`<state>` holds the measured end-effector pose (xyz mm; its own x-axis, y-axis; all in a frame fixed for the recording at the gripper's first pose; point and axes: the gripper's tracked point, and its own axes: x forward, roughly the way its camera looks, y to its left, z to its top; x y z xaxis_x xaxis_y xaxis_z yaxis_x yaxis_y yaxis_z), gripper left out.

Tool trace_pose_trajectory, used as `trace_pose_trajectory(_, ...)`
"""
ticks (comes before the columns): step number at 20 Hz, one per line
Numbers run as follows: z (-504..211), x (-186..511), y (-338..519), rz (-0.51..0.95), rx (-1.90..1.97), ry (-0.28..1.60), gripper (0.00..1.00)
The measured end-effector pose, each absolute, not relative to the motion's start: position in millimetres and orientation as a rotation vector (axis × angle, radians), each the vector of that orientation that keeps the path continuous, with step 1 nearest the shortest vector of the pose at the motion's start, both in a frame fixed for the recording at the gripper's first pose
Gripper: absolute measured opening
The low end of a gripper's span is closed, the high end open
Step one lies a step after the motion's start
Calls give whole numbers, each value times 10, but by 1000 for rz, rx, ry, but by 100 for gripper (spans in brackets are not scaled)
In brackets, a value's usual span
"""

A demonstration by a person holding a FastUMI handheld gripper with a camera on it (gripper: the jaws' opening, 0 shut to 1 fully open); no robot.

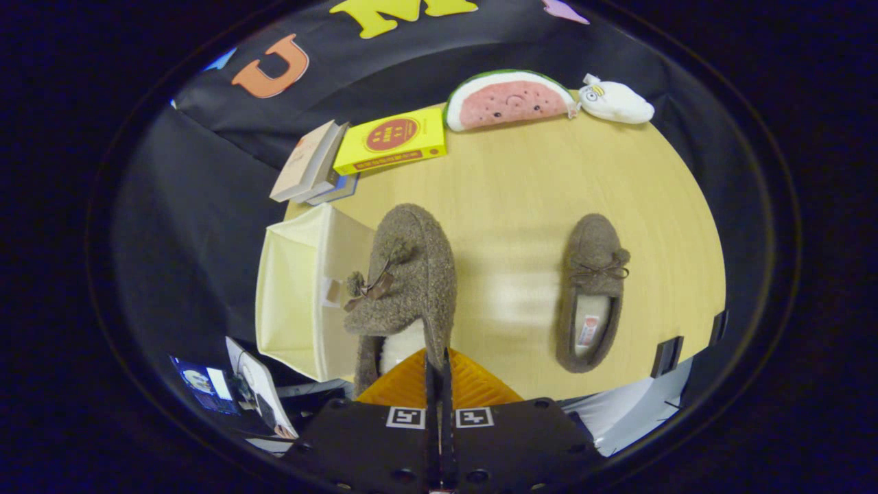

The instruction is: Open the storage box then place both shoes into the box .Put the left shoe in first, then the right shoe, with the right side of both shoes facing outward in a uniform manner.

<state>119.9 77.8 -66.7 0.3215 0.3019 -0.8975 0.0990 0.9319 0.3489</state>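
Note:
My gripper (437, 357) is shut on the heel rim of a fuzzy brown slipper (406, 274), which hangs tilted on its side just ahead of the fingers, its bow turned toward the box. The cream fabric storage box (291, 295) stands open right beside this slipper, on the table's near corner. The slipper's toe overlaps the box's inner wall; I cannot tell if they touch. A second brown slipper (592, 291) lies flat on the wooden table (507, 192) on the other side of the fingers, its opening and white lining facing up.
Beyond the box a yellow book (392, 140) and a few stacked books (312, 165) lie at the table's far edge. A watermelon plush (509, 99) and a white plush toy (615, 101) rest beside them. Magazines (233, 387) lie below the box, off the table.

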Motion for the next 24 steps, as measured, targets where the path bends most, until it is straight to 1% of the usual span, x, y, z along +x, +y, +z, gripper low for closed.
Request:
trace_pose_trajectory(5,-205,1218,1446,211,332,1154,1)
trace_pose_trajectory(10,-184,1351,2306,293,332,1139,1)
trace_pose_trajectory(12,-354,1480,2579,298,318,1145,1)
trace_pose_trajectory(15,-736,1586,2859,266,292,1190,1)
trace_pose_trajectory(17,-928,1765,2951,224,288,1159,2)
trace_pose_trajectory(22,-1274,1900,3292,227,318,1224,2)
trace_pose_trajectory(24,-1321,2012,3369,214,368,1221,2)
